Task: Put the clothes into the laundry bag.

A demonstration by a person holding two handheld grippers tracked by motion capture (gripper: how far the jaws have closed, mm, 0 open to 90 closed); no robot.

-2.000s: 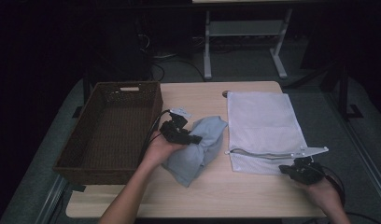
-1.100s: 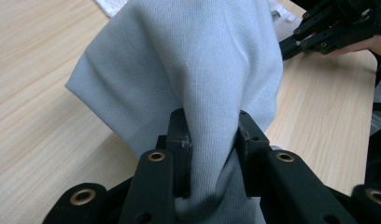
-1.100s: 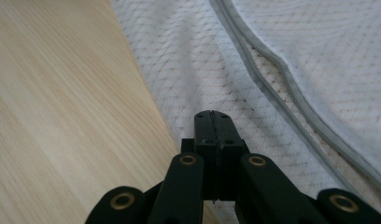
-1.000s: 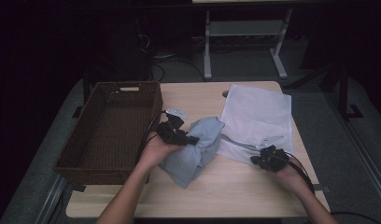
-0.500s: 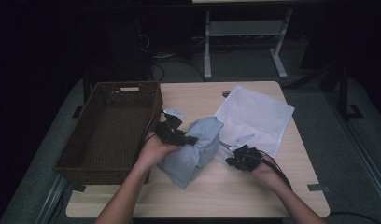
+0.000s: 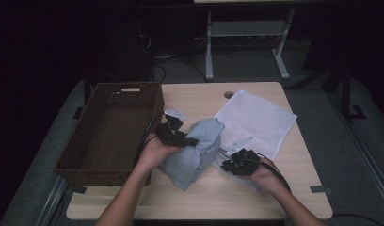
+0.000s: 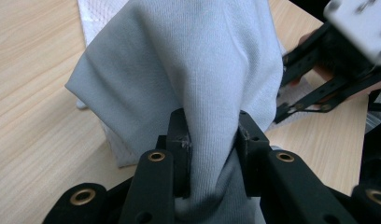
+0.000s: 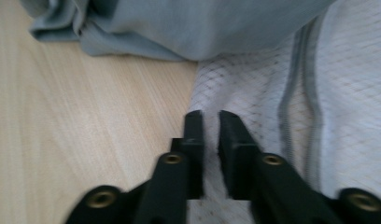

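Empty wicker basket [image 6: 110, 127] at far left; beside it, left gripper [image 6: 192, 141] pinching a bunched grey garment [image 6: 197, 150] above the table [image 6: 256, 197], pads pressed into the fabric [image 7: 212, 140]. Farther right, right gripper [image 6: 226, 165], brought leftward with the white mesh laundry bag [image 6: 260, 120] since a second ago, now slightly parted after just opening, seemingly releasing the bag's zip edge [image 8: 296, 116]. Probably bag mouth set beside the garment for stuffing.

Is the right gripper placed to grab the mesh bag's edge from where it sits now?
Probably yes. The right gripper rests low over the mesh bag, its jaws a narrow gap apart after just opening, with nothing pinched between them. The grey cloth lies just beyond, apart from the tips.
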